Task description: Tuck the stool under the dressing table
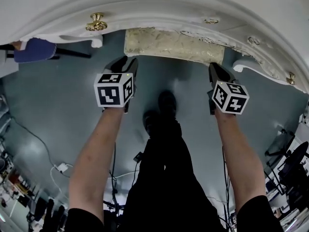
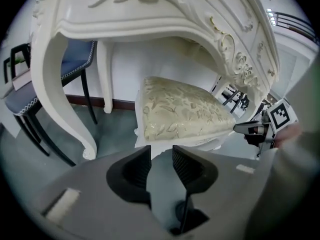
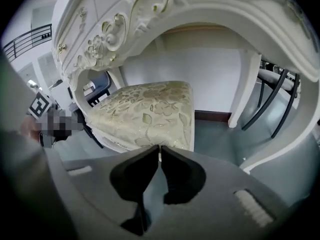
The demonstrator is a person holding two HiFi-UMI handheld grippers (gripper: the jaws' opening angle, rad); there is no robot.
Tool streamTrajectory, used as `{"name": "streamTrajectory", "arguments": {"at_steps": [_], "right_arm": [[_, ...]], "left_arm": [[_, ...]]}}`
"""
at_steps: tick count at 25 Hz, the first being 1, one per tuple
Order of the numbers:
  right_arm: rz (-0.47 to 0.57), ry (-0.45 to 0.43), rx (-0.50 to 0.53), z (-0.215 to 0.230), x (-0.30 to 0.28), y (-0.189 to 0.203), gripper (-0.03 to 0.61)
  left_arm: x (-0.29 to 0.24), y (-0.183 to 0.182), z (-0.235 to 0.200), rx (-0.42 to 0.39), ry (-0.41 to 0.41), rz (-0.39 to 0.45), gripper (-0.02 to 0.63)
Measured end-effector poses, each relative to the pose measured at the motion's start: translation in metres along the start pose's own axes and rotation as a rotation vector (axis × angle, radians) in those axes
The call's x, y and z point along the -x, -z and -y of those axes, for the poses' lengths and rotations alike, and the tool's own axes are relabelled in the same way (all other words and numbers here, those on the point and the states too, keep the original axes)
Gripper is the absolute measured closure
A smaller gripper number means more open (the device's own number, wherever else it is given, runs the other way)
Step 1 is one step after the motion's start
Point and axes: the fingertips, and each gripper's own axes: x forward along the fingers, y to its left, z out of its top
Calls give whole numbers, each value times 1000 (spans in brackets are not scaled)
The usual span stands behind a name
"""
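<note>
The stool, with a cream floral cushion (image 1: 174, 46) on a white frame, stands in the knee gap of the white dressing table (image 1: 154, 8); most of the seat lies beneath the tabletop. My left gripper (image 1: 126, 64) is at the stool's near left corner. In the left gripper view that gripper (image 2: 161, 151) is open, with only floor in the gap and the cushion (image 2: 180, 111) just beyond. My right gripper (image 1: 215, 69) is at the near right corner. The right gripper view shows that gripper (image 3: 160, 149) shut, tips against the cushion's (image 3: 145, 114) front edge; a pinch on the rim cannot be told.
A blue padded chair (image 2: 30, 99) stands left of the table. The table's curved white legs (image 2: 75, 129) (image 3: 280, 149) flank the stool. Black chair legs (image 3: 270, 99) stand to the right. The person's legs and shoes (image 1: 161, 110) are between the arms. Cables (image 1: 63, 167) lie on the floor behind.
</note>
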Motion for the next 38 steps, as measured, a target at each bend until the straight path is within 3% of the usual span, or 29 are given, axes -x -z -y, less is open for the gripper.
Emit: {"name": "streamTrajectory", "arguments": {"at_steps": [8,14,24,29,38], "right_arm": [[61,-21,-21,11,-13,-22,558],[86,-38,29,14,-25,-41,560],[157,-28,-50,22,-46,-68,561],[106,1,-30,11,-27,-53,574],[95,-86,-11,-42,47,-44,575]], "left_arm": [[-17,-29,5,-41,-6,47,469],[-29,-53,-4,-7,-25,132,469],[-46,-81,-13,-7,-3,184,472],[-26,-63,7,-27,47,140,492],[50,-62,35,-66,56,129,511]]}}
